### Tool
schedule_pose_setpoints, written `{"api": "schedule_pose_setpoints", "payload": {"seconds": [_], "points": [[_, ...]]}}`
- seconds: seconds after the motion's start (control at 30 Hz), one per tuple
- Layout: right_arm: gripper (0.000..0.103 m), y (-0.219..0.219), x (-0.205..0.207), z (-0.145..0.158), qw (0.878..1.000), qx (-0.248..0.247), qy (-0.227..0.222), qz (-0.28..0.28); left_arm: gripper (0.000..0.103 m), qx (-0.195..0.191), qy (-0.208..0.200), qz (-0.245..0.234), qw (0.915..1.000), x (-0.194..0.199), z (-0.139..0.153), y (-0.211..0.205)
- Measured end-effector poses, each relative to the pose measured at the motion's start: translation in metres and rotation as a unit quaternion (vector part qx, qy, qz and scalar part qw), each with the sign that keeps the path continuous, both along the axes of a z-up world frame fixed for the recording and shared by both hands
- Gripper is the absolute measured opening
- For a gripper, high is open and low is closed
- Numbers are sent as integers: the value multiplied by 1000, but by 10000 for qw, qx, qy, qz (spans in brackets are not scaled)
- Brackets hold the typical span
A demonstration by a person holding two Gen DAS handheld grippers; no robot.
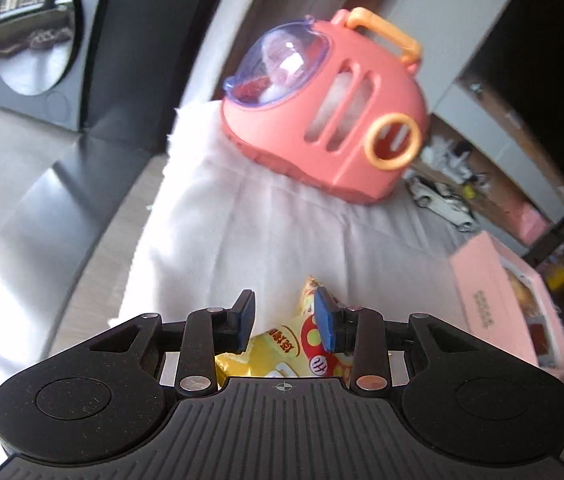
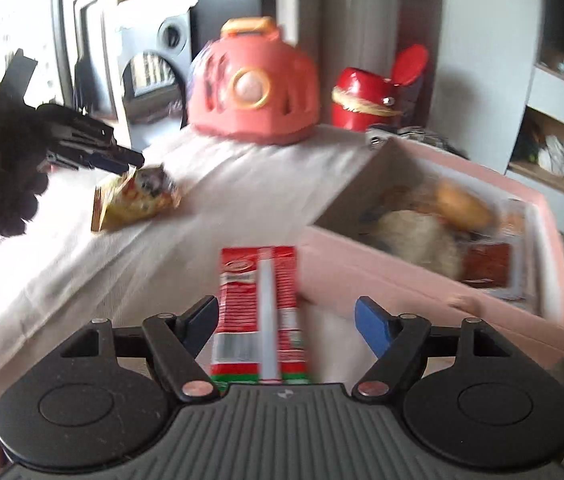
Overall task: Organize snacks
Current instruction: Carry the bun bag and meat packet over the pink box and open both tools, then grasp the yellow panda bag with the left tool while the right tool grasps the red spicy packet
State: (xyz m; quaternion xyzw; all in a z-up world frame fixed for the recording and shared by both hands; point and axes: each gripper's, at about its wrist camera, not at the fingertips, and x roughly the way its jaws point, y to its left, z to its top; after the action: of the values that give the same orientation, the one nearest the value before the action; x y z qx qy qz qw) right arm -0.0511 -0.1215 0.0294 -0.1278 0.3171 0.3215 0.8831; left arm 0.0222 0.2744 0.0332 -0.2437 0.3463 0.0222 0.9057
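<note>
Your left gripper (image 1: 284,318) hangs level, jaws clamping the yellow bag (image 2: 136,198); your right gripper (image 2: 286,320), jaws wide, straddles the red packet (image 2: 260,312). The pink box (image 2: 366,276) holds pastries (image 2: 462,204).

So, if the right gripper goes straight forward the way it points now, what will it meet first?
Most likely the red rectangular snack packet lying on the white cloth, already between the open jaws of the right gripper. The pink open box sits just to its right; depth is blurred.
</note>
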Motion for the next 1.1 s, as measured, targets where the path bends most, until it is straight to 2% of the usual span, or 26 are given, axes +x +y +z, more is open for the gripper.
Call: {"api": "schedule_pose_setpoints", "payload": {"seconds": [0.17, 0.33, 0.47, 0.67, 0.8, 0.93, 1.1], "points": [[76, 34, -3, -10, 9995, -159, 221, 185, 38, -17, 166, -502, 9986, -18, -7, -27], [76, 55, -11, -8, 9988, -148, 216, 408, 41, 40, 215, -836, 9963, -37, -11, -58], [76, 62, -10, -7, 9990, -189, 118, 379, 47, 519, 223, -740, 9957, -39, -9, -75], [76, 52, 2, -13, 9995, -317, 0, -19, 55, 999, 271, -894, 9906, -31, -11, -93], [77, 38, 10, -24, 9989, -358, 213, -236, 58, 1255, 285, -934, 9873, -31, -11, -102], [83, 28, 14, -31, 9987, -33, 332, -394, 60, 1339, 311, -967, 9858, -31, -11, -105], [86, 28, 9, -36, 9987, 65, 181, -472, 60, 1362, 350, -1117, 9837, -39, -10, -107]]}}
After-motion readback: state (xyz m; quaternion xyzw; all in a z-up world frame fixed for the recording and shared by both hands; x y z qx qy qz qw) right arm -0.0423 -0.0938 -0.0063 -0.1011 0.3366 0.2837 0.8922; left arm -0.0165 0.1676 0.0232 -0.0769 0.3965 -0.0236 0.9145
